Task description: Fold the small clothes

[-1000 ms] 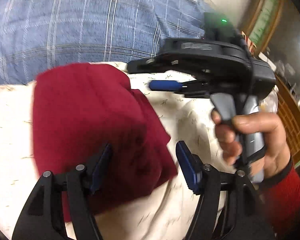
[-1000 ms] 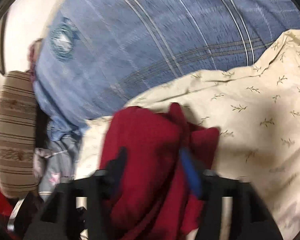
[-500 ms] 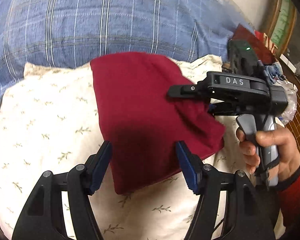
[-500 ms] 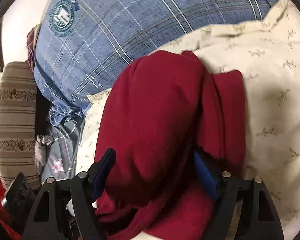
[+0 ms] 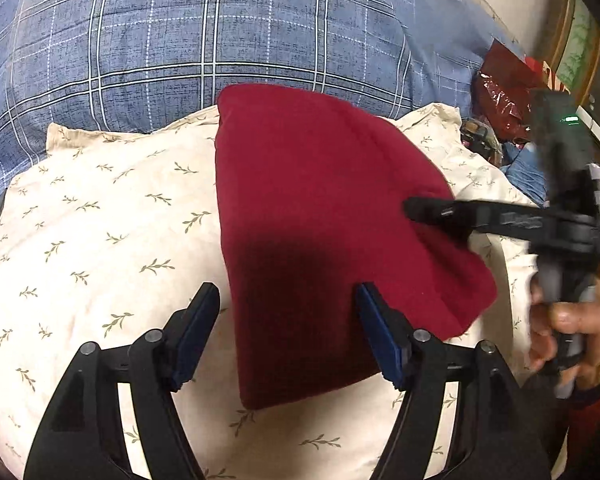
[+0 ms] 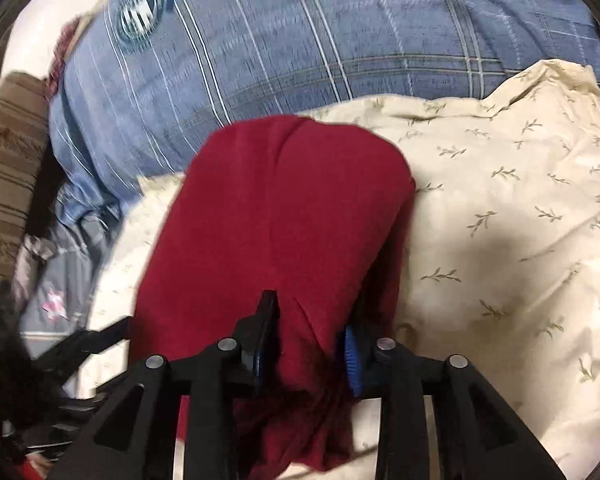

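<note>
The dark red folded knit garment (image 5: 324, 216) lies at frame centre in both wrist views, on a cream pillow printed with small leaf sprigs (image 5: 100, 216); a blue plaid quilt (image 5: 180, 32) fills the upper part of each frame behind it. In the left wrist view the left gripper (image 5: 288, 332) has its fingers spread, one blue pad over the pillow at lower left and the other over the garment's lower right area; neither pad presses the cloth. The jaws have just been opening slightly, with the garment's lower left corner between them. In the right wrist view the right gripper (image 6: 308, 340) has just been closing and now pinches a raised ridge of the garment's near edge between its fingers. The person's hand (image 5: 572, 332) holding that tool appears blurred at the right edge of the left view. Handling judgement: the cloth is soft, light and limp; it will sag and unfold if lifted from one point only. It is not fragile, and the knit surface should grip the pads well. Recommended hold: two corners of one edge, through all layers, to keep the fold aligned.
</note>
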### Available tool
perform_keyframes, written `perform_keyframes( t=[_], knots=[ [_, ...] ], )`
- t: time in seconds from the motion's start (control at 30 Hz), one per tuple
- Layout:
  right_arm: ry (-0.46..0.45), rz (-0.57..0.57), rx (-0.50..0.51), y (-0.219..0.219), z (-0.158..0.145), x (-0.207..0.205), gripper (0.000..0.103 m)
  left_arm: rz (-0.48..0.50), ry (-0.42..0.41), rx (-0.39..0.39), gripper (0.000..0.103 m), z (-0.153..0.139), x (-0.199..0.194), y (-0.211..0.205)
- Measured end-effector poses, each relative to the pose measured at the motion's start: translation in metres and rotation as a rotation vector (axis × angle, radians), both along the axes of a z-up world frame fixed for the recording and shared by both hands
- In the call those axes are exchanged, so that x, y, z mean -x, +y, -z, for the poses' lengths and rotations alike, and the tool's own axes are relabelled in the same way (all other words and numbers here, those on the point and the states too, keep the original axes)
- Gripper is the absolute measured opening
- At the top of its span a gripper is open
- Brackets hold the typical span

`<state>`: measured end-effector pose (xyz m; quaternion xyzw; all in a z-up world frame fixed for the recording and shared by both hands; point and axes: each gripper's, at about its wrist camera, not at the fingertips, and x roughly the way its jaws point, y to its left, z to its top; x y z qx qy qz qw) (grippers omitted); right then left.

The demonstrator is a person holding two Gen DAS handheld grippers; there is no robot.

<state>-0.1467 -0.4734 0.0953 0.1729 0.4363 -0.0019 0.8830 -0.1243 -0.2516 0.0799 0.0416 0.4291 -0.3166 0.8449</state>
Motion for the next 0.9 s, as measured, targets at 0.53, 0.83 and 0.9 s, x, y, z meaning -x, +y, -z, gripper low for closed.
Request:
perform_keyframes(
  t=[0.53, 0.83, 0.9],
  knots=[
    [0.013, -0.085, 0.115, 0.021, 0.015, 0.008, 0.040, -0.080, 0.004, -0.017, 0.085, 0.019, -0.021, 0.005],
    [-0.089, -0.058, 0.131, 0.015, -0.022, -0.028, 0.047, -0.110, -0.058, -0.020, 0.084, -0.001, -0.034, 0.004],
    [-0.036, -0.038, 0.152, 0.012, -0.003, -0.052, 0.040, -0.110, -0.051, -0.024, 0.084, 0.005, -0.037, 0.002]
  ],
)
